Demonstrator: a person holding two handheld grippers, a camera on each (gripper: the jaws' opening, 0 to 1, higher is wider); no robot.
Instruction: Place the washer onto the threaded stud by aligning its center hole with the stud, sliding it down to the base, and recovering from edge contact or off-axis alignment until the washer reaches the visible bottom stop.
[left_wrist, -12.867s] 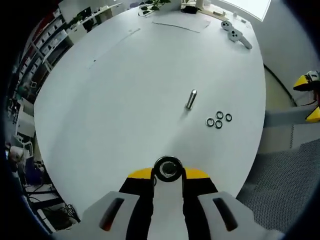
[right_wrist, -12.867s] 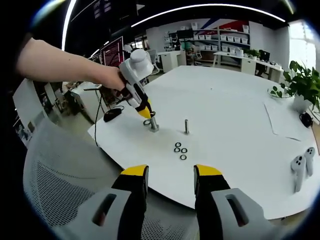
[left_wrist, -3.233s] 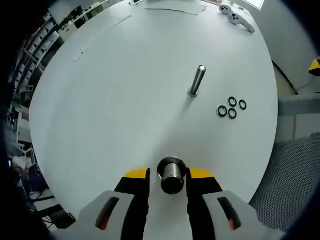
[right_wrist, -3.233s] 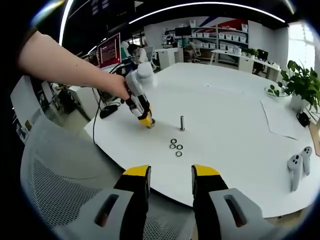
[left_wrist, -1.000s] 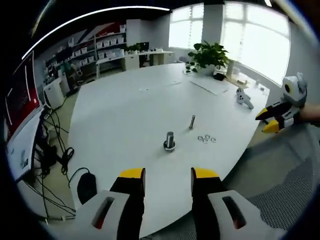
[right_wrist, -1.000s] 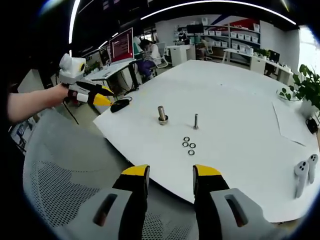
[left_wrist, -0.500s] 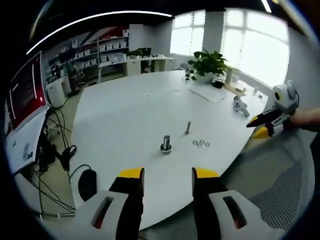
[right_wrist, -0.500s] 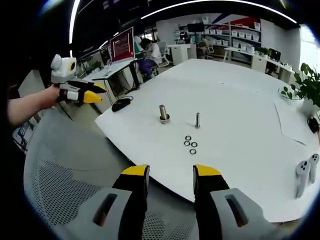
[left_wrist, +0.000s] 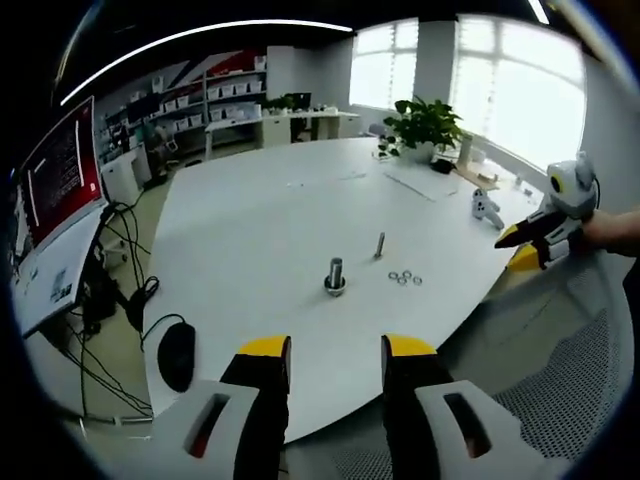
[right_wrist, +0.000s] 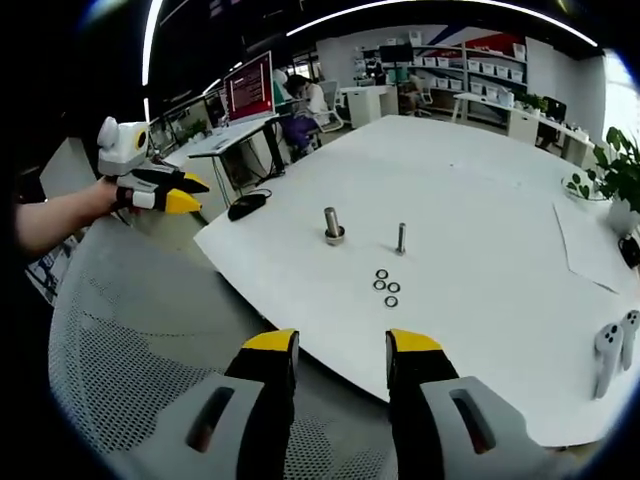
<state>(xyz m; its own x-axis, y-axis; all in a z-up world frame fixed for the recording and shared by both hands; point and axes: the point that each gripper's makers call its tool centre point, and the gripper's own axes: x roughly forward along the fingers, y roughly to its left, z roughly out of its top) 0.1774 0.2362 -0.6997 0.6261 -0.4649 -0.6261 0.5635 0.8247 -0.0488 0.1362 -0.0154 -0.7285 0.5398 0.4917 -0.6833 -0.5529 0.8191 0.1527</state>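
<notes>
In the left gripper view, the tabletop (left_wrist: 260, 240) spans mid-frame. The stud (left_wrist: 335, 277) stands near its centre with a washer (left_wrist: 335, 290) at its base. A bolt (left_wrist: 380, 245) stands upper right of it, and loose washers (left_wrist: 404, 278) lie right of the stud. A mouse (left_wrist: 176, 355) sits lower left. The right tool (left_wrist: 520, 245) hangs at the right edge.

In the right gripper view, the stud (right_wrist: 331, 224) stands left of the bolt (right_wrist: 401, 238), loose washers (right_wrist: 386, 285) below them. The left tool (right_wrist: 180, 195) hangs at the left, off the tabletop (right_wrist: 480, 250).

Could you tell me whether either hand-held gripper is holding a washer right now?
No: the left hand-held gripper and right hand-held gripper are open and empty, off the table.
</notes>
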